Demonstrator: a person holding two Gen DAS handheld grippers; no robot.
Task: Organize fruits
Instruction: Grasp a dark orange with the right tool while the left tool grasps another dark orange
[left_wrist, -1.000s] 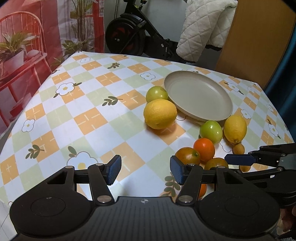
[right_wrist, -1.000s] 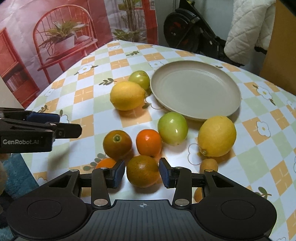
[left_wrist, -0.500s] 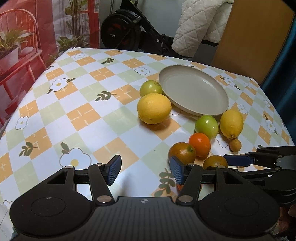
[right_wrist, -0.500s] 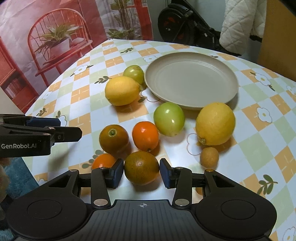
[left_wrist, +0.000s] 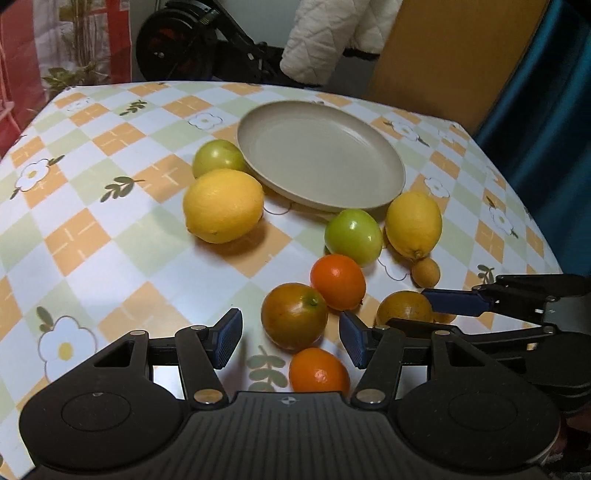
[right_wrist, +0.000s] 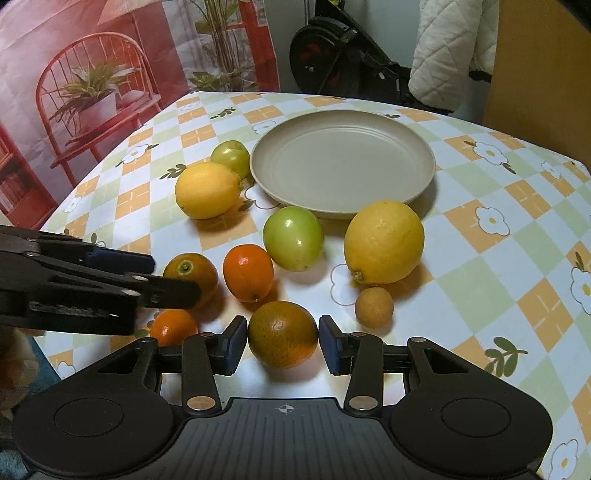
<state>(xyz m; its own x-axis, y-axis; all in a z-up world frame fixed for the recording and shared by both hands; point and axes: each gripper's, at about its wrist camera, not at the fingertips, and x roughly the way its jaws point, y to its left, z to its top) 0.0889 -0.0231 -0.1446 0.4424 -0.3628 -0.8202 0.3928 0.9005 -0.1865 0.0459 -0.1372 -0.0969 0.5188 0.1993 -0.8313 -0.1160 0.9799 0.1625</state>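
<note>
An empty beige plate (left_wrist: 321, 155) lies at the back of the checked tablecloth, with fruit around its near side. My left gripper (left_wrist: 290, 341) is open. A brown-green orange (left_wrist: 293, 315) lies just ahead between its fingertips and a small bright orange (left_wrist: 319, 371) lies under the gap, neither touched. My right gripper (right_wrist: 282, 343) is shut on another brown-green orange (right_wrist: 282, 334), which rests on the cloth with a pad against each side. Further out lie two lemons (right_wrist: 384, 242) (right_wrist: 207, 190), two green fruits (right_wrist: 293, 238) (right_wrist: 231, 157), an orange (right_wrist: 248, 272) and a small tan fruit (right_wrist: 373, 307).
The left gripper's fingers (right_wrist: 166, 291) reach in from the left of the right wrist view, over the dark orange (right_wrist: 192, 271). The table edge (left_wrist: 546, 236) drops off at the right by a blue curtain. Behind the table stand an exercise bike (right_wrist: 332, 55) and a white quilted cloth (left_wrist: 332, 37).
My left gripper has come forward and down to the fruit cluster, so the brown-green orange now lies between its fingertips. My right gripper has barely shifted and keeps its orange.
</note>
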